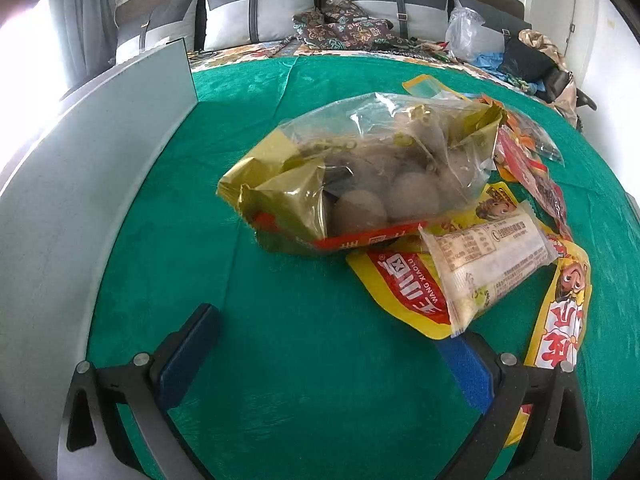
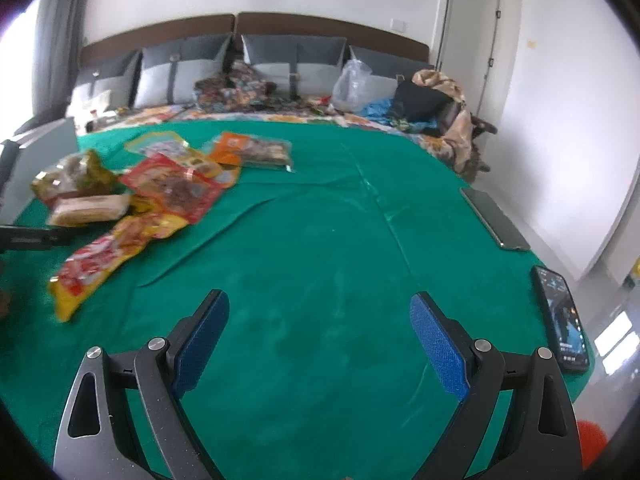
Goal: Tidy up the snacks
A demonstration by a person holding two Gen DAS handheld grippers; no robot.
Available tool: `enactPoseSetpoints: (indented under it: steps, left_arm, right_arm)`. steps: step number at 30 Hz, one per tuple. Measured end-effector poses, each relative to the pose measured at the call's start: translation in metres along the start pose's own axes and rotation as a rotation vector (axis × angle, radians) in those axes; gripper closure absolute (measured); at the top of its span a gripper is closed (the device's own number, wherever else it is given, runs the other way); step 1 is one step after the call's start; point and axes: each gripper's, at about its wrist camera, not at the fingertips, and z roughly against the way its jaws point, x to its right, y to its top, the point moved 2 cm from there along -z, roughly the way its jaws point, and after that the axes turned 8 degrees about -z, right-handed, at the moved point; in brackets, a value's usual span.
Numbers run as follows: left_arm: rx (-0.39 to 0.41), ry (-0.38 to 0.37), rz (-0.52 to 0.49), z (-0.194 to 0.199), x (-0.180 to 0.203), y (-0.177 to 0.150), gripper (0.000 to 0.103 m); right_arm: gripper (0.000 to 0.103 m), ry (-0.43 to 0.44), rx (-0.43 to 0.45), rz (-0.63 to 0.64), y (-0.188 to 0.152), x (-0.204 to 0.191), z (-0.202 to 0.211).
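Both the left gripper and right gripper spread wide, empty. Gold bag heads the snack pile on the green cloth; crinkly, slippery, lumpy (likely light), pinch crimped edge.

The left two-finger gripper with black arms and blue pads is held low with its jaws spread wide and nothing between the pads. The right two-finger gripper of the same black-and-blue build is likewise wide apart and holds nothing, pointing forward toward the far side.
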Motion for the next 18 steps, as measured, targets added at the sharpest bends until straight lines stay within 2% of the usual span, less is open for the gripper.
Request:
enactPoseSetpoints:
  steps: [6, 13, 18]
  left_arm:
    - [0.0, 0.0, 0.0, 0.0, 0.0, 0.0, 0.0]
    - [0.0, -0.001, 0.0, 0.0, -0.001, 0.0, 0.0]
    - [-0.001, -0.001, 0.0, 0.0, 0.0, 0.0, 0.0]
  right_arm:
    - [0.009, -0.026, -0.123, -0.079, 0.001, 0.023, -0.031]
    - [0.009, -0.094, -0.155, -0.078, 0.006, 0.025, -0.048]
    - [0.009, -0.1, -0.205, -0.078, 0.005, 0.027, -0.058]
